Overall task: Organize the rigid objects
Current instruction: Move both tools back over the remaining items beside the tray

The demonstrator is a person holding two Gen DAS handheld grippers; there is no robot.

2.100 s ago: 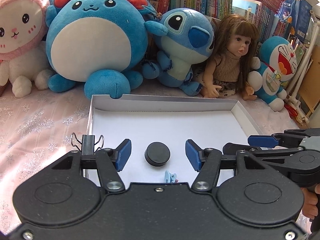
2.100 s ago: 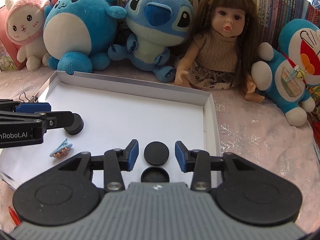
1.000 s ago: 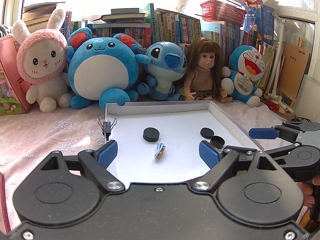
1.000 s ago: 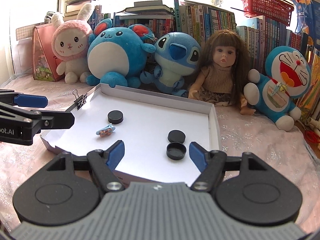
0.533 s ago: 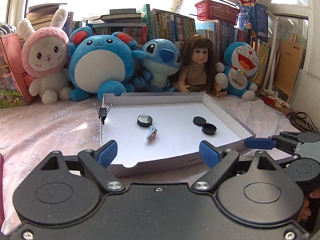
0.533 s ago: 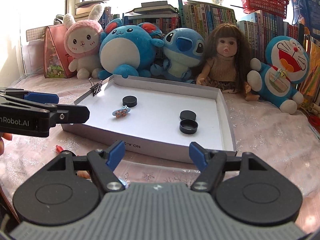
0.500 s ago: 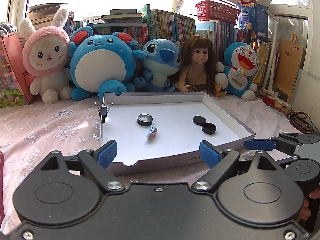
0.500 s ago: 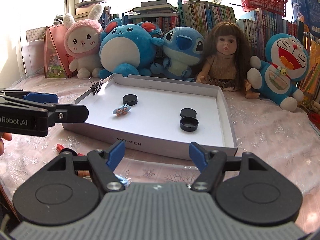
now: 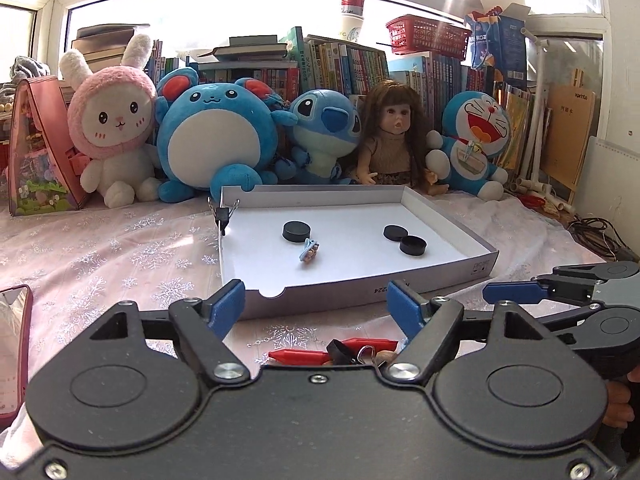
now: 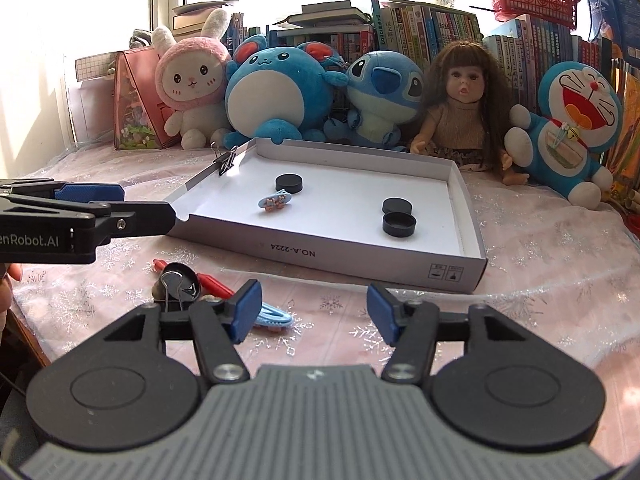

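Both claws hover low over the pink snowflake cloth (image 10: 540,264) in front of the white tray (image 10: 360,258), tilted somewhat downward and pointing toward it. The left claw (image 9: 316,306) has its blue pads apart with nothing between them, and its jaws are closing; just below it lie red clips (image 9: 298,357) and a black binder clip (image 9: 340,352). The right claw (image 10: 314,310) is likewise spread and empty, its jaws also closing; a blue hair clip (image 10: 272,316) lies beside its left pad. In the right wrist view the left claw's side reads "enRobot.AI", the start cut off by the frame edge.

The tray's near wall is printed "NO.A-2224", upside down from here. Inside the tray sit a black puck (image 10: 289,182), a small blue hair clip (image 10: 274,201), and two black caps (image 10: 398,216) touching each other. A black binder clip (image 10: 225,161) grips the tray's left wall.
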